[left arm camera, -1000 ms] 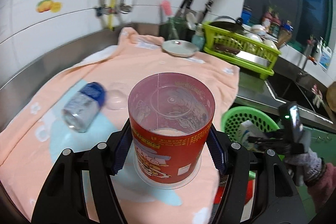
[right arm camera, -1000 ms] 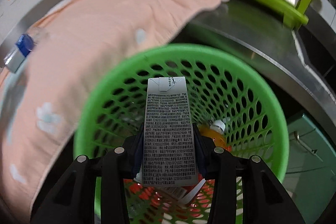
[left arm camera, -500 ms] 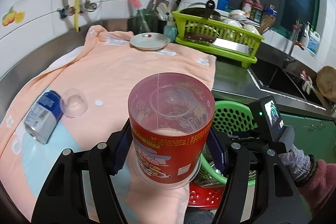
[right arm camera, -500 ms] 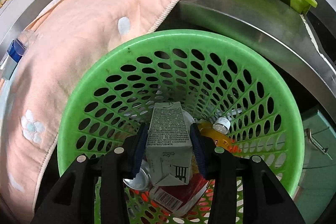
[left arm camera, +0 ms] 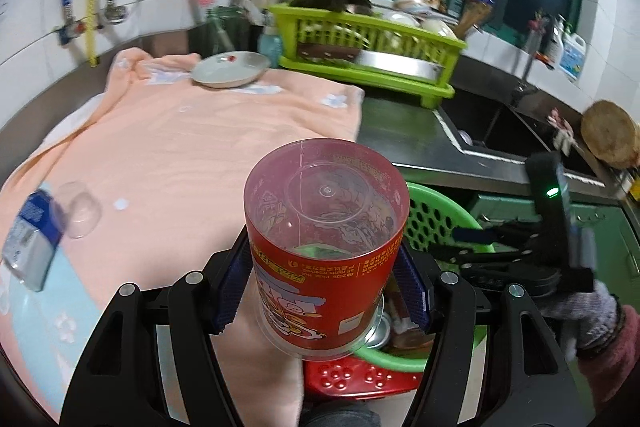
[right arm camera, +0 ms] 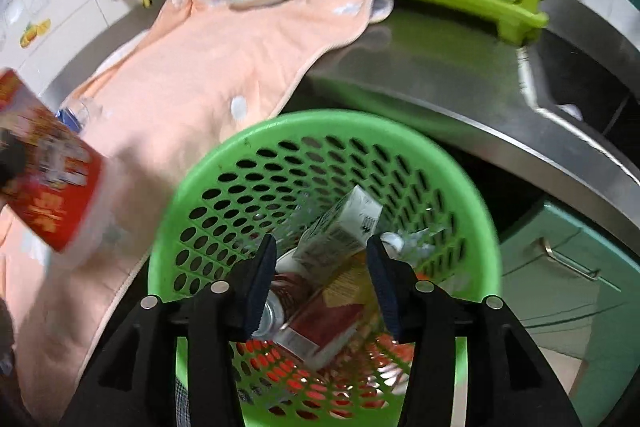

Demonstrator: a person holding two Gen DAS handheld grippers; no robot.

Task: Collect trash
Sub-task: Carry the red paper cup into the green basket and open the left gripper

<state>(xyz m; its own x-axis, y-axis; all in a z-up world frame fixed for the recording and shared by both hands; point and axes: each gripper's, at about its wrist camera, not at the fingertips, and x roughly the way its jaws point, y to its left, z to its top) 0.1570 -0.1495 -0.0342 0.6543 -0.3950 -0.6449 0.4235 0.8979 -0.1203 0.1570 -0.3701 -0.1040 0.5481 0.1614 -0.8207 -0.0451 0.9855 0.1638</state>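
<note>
Left-wrist view, from left to right: a crushed blue-and-silver bottle (left arm camera: 34, 243) lies on its side on a peach towel (left arm camera: 192, 147) spread over the steel counter (left arm camera: 404, 135), with a small clear cup (left arm camera: 82, 209) tipped over just beside it. At centre the left gripper (left arm camera: 324, 283) is clamped on a red cup (left arm camera: 324, 251) with a clear base, its blue pads pressed against both sides of the cup, which hangs over the towel's edge and the near rim of a green basket (left arm camera: 436, 215). A white plate (left arm camera: 230, 69) rests on the far end of the towel, beside a lime dish rack (left arm camera: 368, 47) loaded with dishes. At far right a gloved hand (left arm camera: 580, 311) carries the right gripper above the basket.

Right-wrist view, from left to right: the red cup (right arm camera: 48, 171) shows blurred at the left edge, above the towel (right arm camera: 224, 67). The green basket (right arm camera: 320, 131) sits below the counter edge, on something red seen through its holes. The right gripper (right arm camera: 322, 287) hangs over the basket, its jaws opening and clamped on nothing. A grey carton (right arm camera: 340, 227) lies tilted among the trash below, clear of both pads, on a dark red packet (right arm camera: 328, 319) and next to a can (right arm camera: 274, 311).
</note>
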